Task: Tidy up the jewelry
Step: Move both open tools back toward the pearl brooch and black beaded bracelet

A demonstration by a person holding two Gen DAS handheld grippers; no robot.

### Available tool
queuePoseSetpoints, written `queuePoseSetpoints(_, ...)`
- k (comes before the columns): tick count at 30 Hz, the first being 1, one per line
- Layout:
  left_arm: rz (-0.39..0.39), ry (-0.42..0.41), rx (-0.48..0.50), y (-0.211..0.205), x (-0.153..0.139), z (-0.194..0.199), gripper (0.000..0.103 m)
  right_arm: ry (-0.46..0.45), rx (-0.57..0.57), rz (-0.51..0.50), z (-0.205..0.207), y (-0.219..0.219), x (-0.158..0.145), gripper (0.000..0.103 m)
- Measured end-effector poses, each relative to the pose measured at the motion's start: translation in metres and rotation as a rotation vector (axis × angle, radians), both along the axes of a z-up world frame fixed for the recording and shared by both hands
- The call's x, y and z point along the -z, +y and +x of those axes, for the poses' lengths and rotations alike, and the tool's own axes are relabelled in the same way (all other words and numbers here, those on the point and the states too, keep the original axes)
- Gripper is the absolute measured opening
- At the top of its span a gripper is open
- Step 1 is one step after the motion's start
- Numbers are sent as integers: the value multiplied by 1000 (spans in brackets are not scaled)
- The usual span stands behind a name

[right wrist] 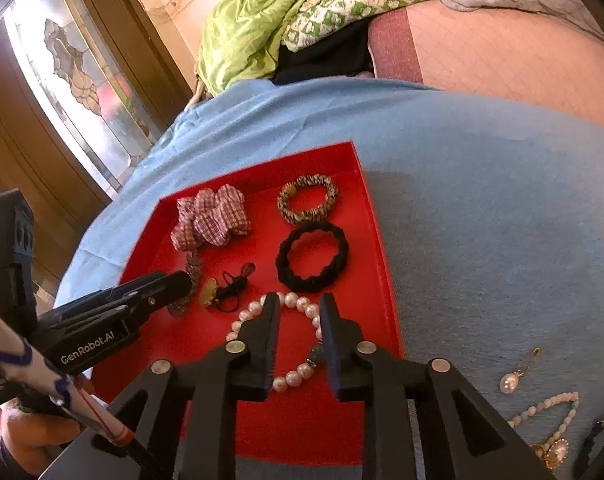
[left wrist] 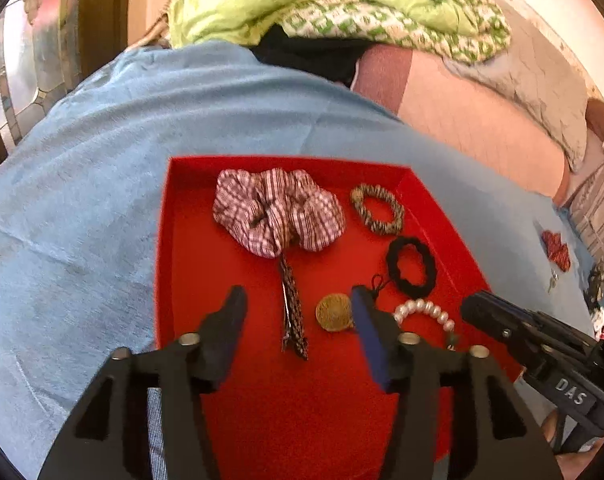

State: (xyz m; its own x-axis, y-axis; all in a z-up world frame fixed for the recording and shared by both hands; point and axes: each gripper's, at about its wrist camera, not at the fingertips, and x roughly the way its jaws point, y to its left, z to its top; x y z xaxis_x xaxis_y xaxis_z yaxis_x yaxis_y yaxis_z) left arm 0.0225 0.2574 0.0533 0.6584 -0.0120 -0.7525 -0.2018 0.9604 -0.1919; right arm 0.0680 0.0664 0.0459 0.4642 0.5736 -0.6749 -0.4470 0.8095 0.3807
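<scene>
I have both grippers over the red tray [left wrist: 173, 264], which sits on a light blue cloth [left wrist: 81, 184]. My left gripper [left wrist: 297, 300] has its jaws spread wide with nothing between them; under the gap lies a long patterned hair clip [left wrist: 291, 308], and the gold round pendant [left wrist: 334, 313] on a black cord sits just inside the right-hand finger, partly covered by it. Beyond the clip is the checked scrunchie [left wrist: 277, 212], and to its right a striped hair band [left wrist: 377, 209] and a black hair band [left wrist: 410, 266], each lying apart from the others. My right gripper [right wrist: 299, 304] is also open and empty, its two fingers set down to either side of the near arc of the pearl bracelet [right wrist: 297, 374]; the left finger hides part of the bracelet's left side, and I cannot tell whether either finger touches a bead. The bracelet lies flat on the tray floor near the right wall, just this side of the black band. Out on the cloth to the right of the tray lie a pearl drop earring [right wrist: 510, 382] and a beaded necklace [right wrist: 550, 408], well apart from either gripper.
</scene>
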Motion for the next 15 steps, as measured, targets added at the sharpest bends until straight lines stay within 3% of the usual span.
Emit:
queuePoseSetpoints(3,0,-43,-15,-2,-8,-3,62,-61,11,1,-6,-9,-16,37)
queuePoseSetpoints(8,85,-124,-29,-19,-25,-9,80,-242,80,-88,-26,-23,-50,84)
queuePoseSetpoints(10,94,-151,-27,-28,-30,-12,87,-306,100,-124,-35,-29,-62,89)
queuePoseSetpoints(15,125,-159,-22,-48,-36,-16,88,-405,138,-203,-60,-50,-86,101)
